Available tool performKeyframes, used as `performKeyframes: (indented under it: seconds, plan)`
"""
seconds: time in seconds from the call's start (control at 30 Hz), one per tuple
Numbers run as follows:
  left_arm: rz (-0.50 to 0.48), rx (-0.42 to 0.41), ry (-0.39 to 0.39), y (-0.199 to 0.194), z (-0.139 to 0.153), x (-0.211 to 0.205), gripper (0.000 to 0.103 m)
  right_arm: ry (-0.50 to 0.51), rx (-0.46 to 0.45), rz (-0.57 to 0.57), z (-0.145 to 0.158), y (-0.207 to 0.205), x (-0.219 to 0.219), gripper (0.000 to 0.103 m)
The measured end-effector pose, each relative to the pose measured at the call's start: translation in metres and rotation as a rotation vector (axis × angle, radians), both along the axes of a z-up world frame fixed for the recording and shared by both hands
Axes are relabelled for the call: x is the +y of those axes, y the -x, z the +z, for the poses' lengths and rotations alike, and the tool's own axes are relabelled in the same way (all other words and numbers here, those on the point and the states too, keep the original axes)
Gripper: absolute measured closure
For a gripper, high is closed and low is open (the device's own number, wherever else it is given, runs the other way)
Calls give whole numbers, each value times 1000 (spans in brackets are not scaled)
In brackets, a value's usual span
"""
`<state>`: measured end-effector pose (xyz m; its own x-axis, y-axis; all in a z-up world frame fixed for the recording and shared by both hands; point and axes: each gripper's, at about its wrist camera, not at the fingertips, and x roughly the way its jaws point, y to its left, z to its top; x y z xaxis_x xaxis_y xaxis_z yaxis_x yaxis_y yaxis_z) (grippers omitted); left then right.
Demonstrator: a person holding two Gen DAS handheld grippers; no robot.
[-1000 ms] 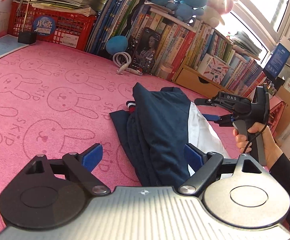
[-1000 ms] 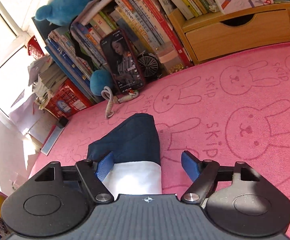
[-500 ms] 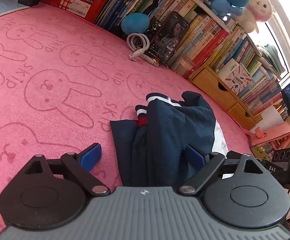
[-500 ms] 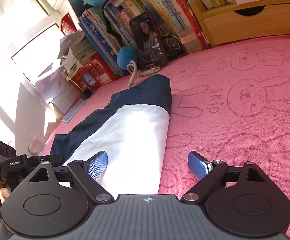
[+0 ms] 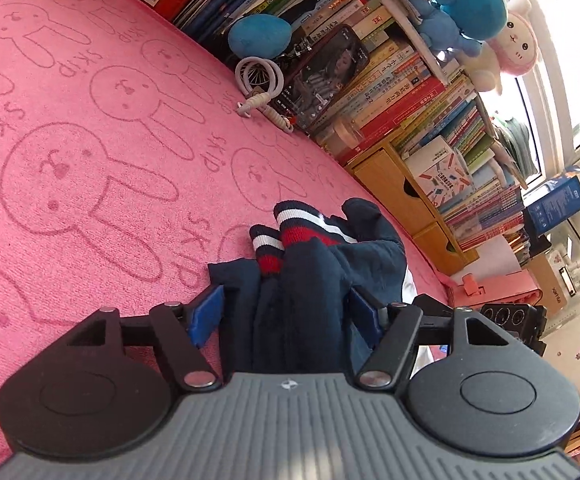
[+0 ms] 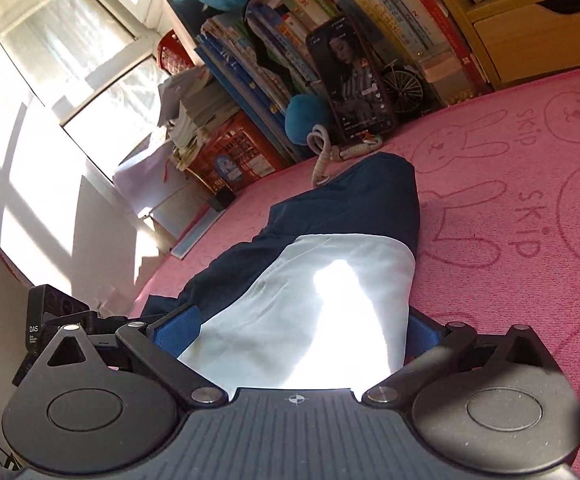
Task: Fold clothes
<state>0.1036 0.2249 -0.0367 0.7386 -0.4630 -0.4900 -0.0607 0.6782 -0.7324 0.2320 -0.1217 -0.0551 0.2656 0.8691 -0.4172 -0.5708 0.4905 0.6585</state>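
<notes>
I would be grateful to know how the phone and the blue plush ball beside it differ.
The phone is flat, dark and rectangular, with a lit screen; the blue plush ball is round, soft-looking and plain. The phone leans upright against the books; the ball sits low on the pink mat. Both stand at the books' foot.

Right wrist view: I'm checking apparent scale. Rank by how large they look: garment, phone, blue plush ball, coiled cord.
1. garment, nearest the camera
2. phone
3. blue plush ball
4. coiled cord, though partly hidden

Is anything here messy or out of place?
The navy and white garment lies bunched on the pink rabbit blanket, its striped cuffs poking out unevenly rather than lying flat. Both grippers straddle it, the left gripper and right gripper.
</notes>
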Motion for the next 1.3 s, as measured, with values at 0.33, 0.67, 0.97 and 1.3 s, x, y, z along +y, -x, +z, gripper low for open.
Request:
performKeyframes:
  seconds: [0.33, 0.67, 0.97, 1.3]
  plan:
    - [-26, 38, -94, -13, 14, -25, 68, -79, -25, -201, 18, 27, -32, 70]
    - [-165, -19, -248, -82, 48, -94, 74, -96, -38, -432, 47, 14, -116, 71]
    - [-203, -18, -420, -104, 33, -125, 76, 347, -263, -512, 47, 24, -88, 21]
    - [-171, -28, -475, -84, 39, -105, 63, 444, -357, -145, 51, 75, 15, 46]
